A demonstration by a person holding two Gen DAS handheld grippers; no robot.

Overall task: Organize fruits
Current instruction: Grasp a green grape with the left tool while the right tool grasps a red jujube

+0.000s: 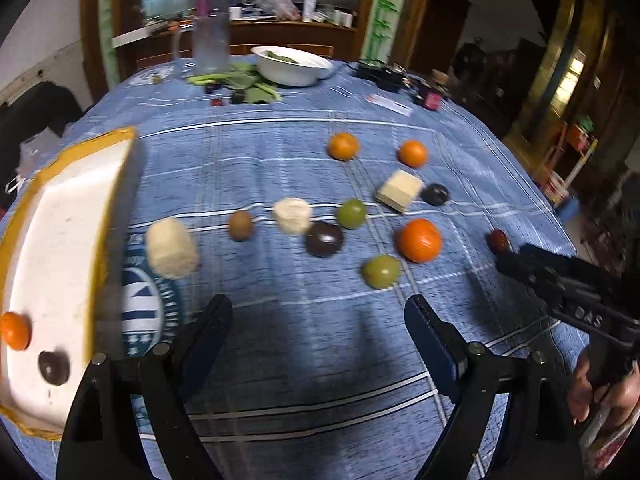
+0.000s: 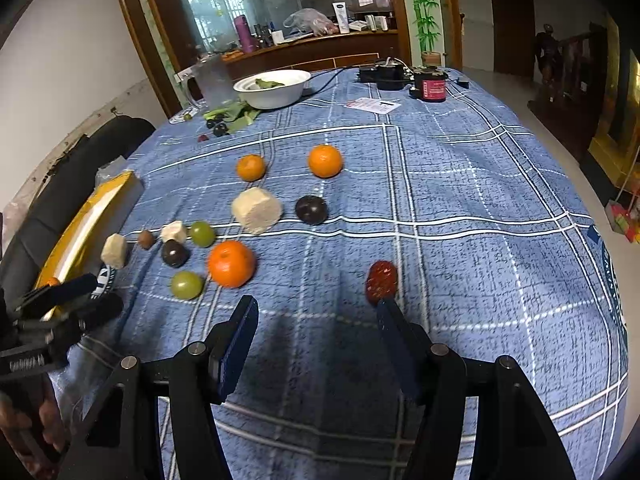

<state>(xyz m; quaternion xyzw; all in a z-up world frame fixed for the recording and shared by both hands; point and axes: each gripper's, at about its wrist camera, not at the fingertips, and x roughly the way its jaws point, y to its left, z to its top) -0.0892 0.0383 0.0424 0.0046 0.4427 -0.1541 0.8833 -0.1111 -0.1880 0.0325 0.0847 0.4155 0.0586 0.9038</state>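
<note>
A table under a blue checked cloth carries everything. At its left edge lies a white tray with a yellow rim, holding one orange and one dark plum. Loose fruit lies mid-table: the biggest orange, green fruits, dark plums, a small brown kiwi, with pale blocks among them. The left gripper and right gripper both hover with fingers apart, empty; a red fruit lies just past the right one's tip
</note>
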